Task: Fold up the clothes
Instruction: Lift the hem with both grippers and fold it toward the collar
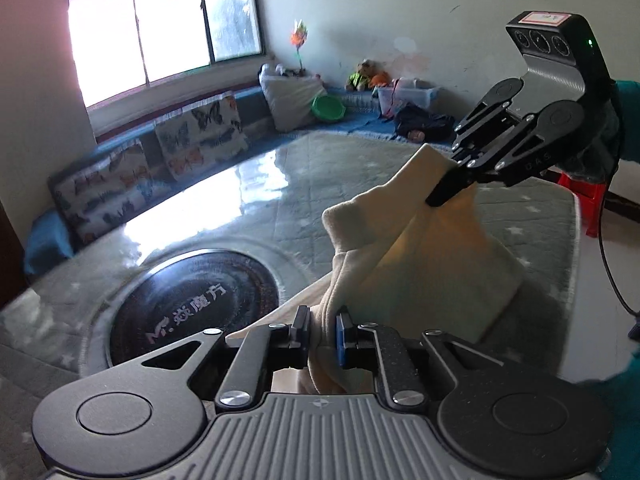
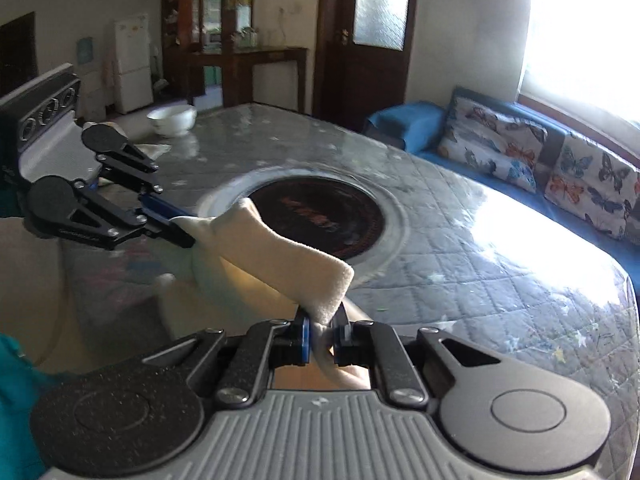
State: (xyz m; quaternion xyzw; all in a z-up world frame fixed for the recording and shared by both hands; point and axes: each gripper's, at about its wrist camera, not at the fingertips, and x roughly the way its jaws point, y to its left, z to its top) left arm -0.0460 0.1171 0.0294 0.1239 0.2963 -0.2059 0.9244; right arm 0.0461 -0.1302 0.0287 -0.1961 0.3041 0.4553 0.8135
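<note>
Writing "Mr." plus Chinese characters on black hob (image 1: 192, 312); left tongs (image 1: 323, 330), right tongs (image 2: 323, 338) both clamped on cream garment (image 1: 420, 264).

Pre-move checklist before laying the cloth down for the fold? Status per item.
1. Left gripper pinching the cream cloth: ok, pads shut on it.
2. Right gripper pinching the cloth: ok, also seen in the left view.
3. Cloth lifted off the table: cannot tell, lower part hidden.
4. Cloth spread flat between grips: not ok, bunched and sagging.
5. Bowl away from the cloth: ok, at the far edge.
6. Dark round inset uncovered: ok.
</note>
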